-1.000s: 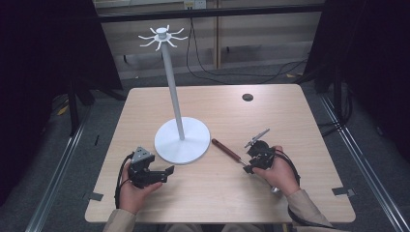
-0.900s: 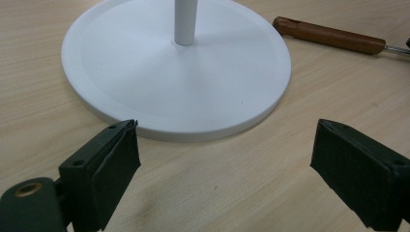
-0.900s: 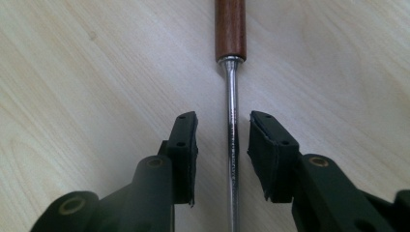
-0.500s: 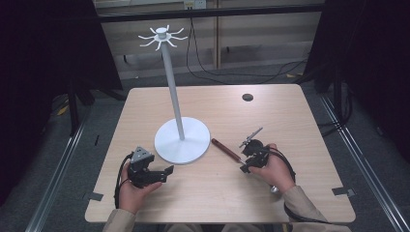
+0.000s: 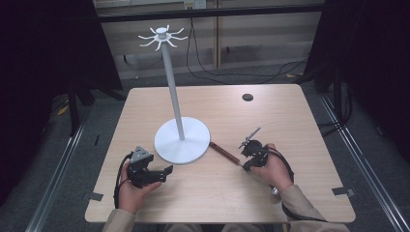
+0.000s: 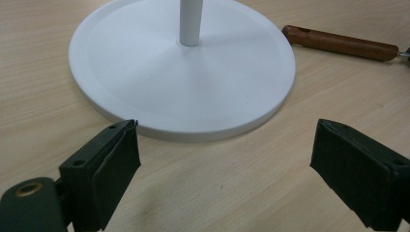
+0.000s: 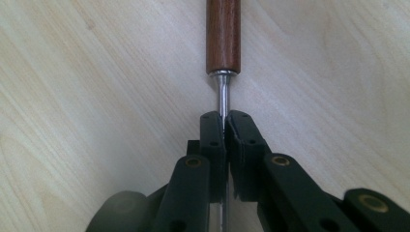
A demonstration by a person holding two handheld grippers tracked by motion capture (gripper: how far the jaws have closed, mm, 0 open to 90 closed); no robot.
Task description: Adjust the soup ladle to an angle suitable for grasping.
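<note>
From the high view, we see a pale wooden worktop (image 5: 290, 121) with a white stand (image 5: 182, 140) on a round base near the middle, its tall pole ending in a ring of hooks, and a small dark disc (image 5: 247, 97) lying well apart toward the far edge. Just beside the base lies a utensil with a wooden handle (image 5: 225, 152); our right hand-held gripper (image 5: 246, 159) sits at its near end, and the jaws have just been closing with the metal shank between them. Our left hand-held gripper (image 5: 167, 170) rests low on the worktop near the base, apparently waiting where it could steady the stand. In the left gripper view, its jaws stand wide apart with nothing between them, facing the base rim (image 6: 193, 130), while the handle (image 6: 341, 43) lies beyond on the bare wood. In the right gripper view, the pads (image 7: 212, 133) are clamped together on the thin steel shank (image 7: 223, 94) just below the handle (image 7: 223, 34). We judge that gripping the narrow neck, in line with the utensil, leaves the handle free to swing up toward a hook.
</note>
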